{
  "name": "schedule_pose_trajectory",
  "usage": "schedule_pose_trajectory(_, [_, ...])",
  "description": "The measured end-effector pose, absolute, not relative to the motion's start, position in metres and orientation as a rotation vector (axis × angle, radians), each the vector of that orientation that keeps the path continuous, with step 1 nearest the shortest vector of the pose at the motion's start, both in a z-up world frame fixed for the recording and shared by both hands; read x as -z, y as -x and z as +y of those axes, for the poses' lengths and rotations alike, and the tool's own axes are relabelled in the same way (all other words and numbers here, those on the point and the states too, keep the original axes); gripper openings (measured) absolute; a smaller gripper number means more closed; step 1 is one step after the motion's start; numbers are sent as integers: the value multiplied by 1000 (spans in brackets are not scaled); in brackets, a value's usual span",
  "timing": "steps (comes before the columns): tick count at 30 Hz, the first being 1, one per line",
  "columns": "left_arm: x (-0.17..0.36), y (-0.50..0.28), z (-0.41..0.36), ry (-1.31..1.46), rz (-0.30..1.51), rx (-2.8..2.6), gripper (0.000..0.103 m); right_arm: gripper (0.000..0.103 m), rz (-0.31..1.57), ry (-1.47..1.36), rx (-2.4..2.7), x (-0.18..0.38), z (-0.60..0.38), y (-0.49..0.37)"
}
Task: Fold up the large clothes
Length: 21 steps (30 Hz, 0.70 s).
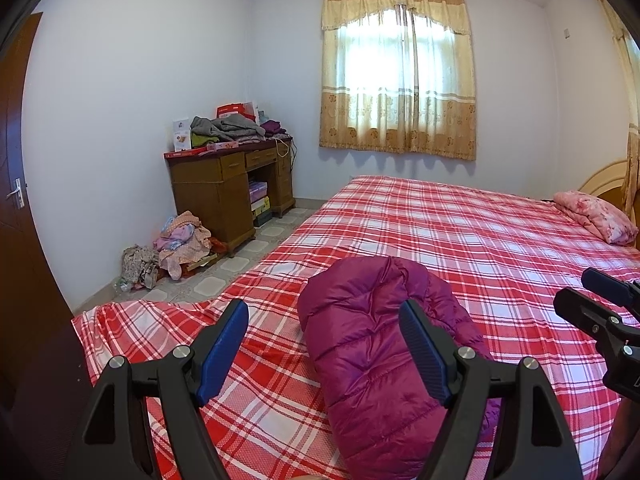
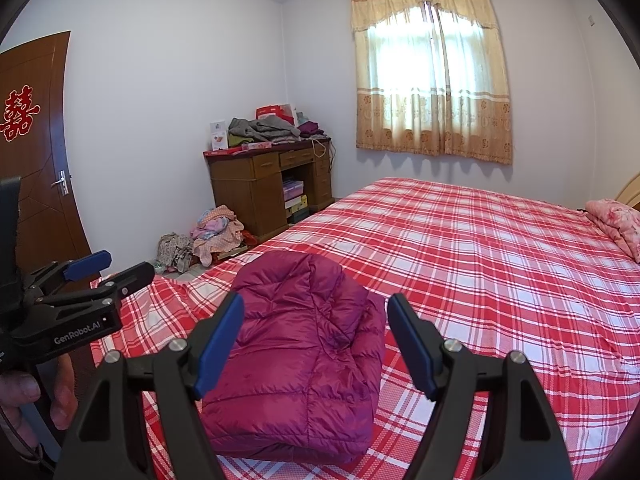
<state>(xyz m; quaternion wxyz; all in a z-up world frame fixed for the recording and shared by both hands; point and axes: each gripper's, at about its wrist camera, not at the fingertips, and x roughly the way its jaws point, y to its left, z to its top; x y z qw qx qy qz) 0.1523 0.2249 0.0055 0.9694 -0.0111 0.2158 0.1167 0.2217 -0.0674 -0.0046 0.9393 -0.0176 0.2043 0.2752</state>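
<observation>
Our left tongs [image 1: 324,326] and right tongs [image 2: 315,322] are both wide open and hold nothing. The purple coat [image 2: 298,354] lies folded on the bed [image 2: 500,264]. We think folding is done; next, set it aside.

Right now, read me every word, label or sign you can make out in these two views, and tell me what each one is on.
"GenRobot.AI": white lettering on the side of the left gripper, seen in the right wrist view.
"囍": red double-happiness sign on the brown door.
White box and red boxes on the desk: print too small to read.
Purple down jacket: no visible text.
</observation>
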Motion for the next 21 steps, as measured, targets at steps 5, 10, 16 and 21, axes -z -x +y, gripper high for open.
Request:
schedule_pose_trajectory(5, [-5, -153, 225, 20, 443, -240, 78, 77, 417, 38, -562, 4, -67, -222])
schedule_pose_trajectory(10, [-3, -155, 225, 18, 451, -241, 78, 77, 418, 37, -562, 4, -67, -221])
schedule_pose_trajectory(16, [2, -157, 223, -4, 447, -250, 78, 77, 424, 38, -564, 4, -65, -223])
schedule_pose_trajectory(21, [3, -156, 219, -24, 434, -252, 78, 77, 429, 32, -563, 6, -66, -225])
